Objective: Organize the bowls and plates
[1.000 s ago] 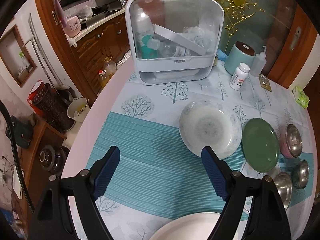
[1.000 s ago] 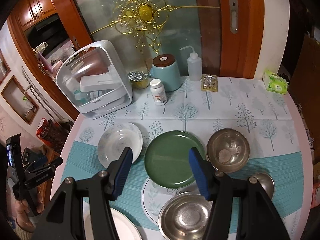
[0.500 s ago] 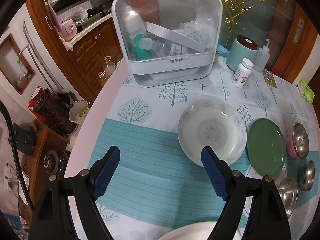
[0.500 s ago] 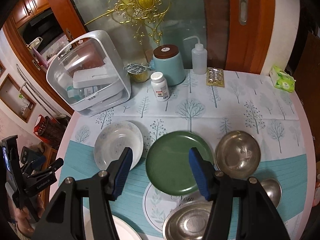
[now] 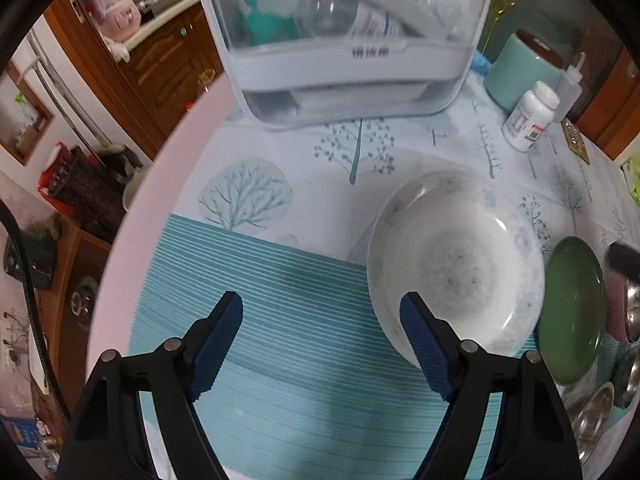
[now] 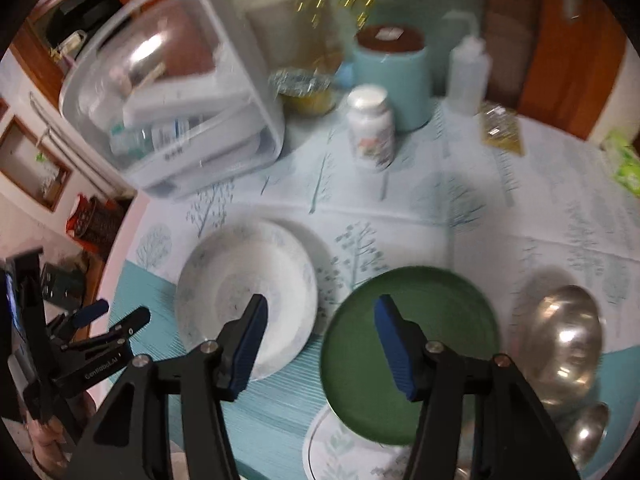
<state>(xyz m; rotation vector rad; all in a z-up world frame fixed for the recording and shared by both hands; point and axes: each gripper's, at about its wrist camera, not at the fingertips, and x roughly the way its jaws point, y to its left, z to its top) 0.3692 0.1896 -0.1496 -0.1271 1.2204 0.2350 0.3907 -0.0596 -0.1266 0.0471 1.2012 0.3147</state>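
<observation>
One white deep plate (image 6: 244, 292) with a faint blue pattern lies flat and mouth-up on the surface (image 5: 288, 360), at the line where the teal striped band meets the tree-printed cloth. It is round, so no long axis can be told. Just beside it, to its right in the right wrist view, lies one green plate (image 6: 420, 344), also flat and face-up; its near edge overlaps a printed white plate (image 6: 340, 444) beneath it. That makes three plates in sight. Right of the green plate stands one large steel bowl (image 6: 564, 344), mouth-up, with a smaller steel bowl (image 6: 588, 428) nearer the edge; the left wrist view shows blurred steel bowls (image 5: 596, 412) at its right rim, too unclear to count.

The left gripper (image 5: 322, 340) has its blue fingers wide apart over the teal band, nothing between them; its right finger (image 5: 424, 352) overlaps the white deep plate's near-left rim in view, and contact cannot be told. The right gripper (image 6: 320, 344) has been narrowing its fingers, which stand apart with nothing clamped, one over the white deep plate and one over the green plate.

Farther back stand one clear storage box (image 5: 340, 40), one teal canister (image 6: 392, 80), one pill bottle (image 6: 370, 128) and one squeeze bottle (image 6: 468, 72).
</observation>
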